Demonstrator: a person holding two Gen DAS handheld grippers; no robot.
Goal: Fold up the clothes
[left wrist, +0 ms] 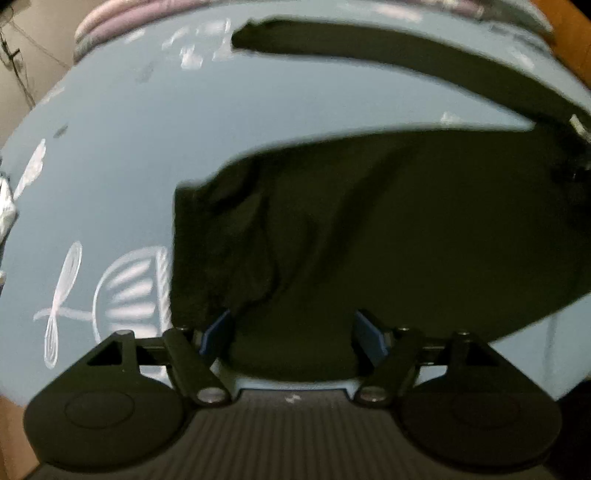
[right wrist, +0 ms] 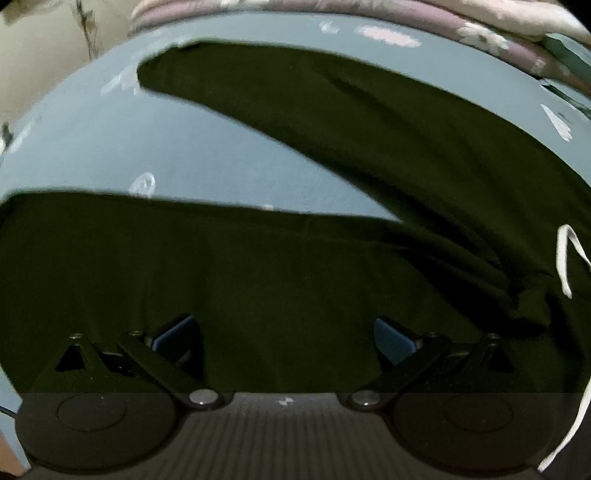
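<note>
Folding dark trousers (left wrist: 369, 229) on a blue printed sheet (left wrist: 147, 147), apparently covering a bed; task judged as being at an early stage.

Left claw (left wrist: 291, 332): standing open, blue pads (left wrist: 218, 328) spread wide. Straddling a bunched edge of the dark fabric, which is lying between the pads; not visibly pressing on it, so no grip being read here. Immediately ahead of this claw: one trouser leg, creased, spreading forward and to the right. Further ahead: the second leg (left wrist: 406, 62), stretching as a long dark band across the far part of the sheet. Left of the claw: bare sheet carrying white whisk and plate prints.

Right claw (right wrist: 284, 332): also standing open, pads (right wrist: 391, 336) well apart, hovering over flat dark cloth. Whether touching the cloth cannot be told. Nothing being gripped. Ahead of this claw: the near leg lying crosswise, then a wedge of bare sheet, then the far leg angling away to the left. Right of the claw: the two legs joining, with a white drawstring (right wrist: 565, 258) showing near the waist.

Progress, judged from the layout:
- Done: garment lying spread on the sheet, both legs extending out.
- Not done: legs lying apart in a V, not yet stacked; no lengthwise fold showing.
- Remaining: bringing one leg over the other, smoothing the creases, then folding the length down into a compact stack.

A pinkish floral bedding roll (right wrist: 406, 14) is lying beyond the far edge of the sheet, clear of the work.
</note>
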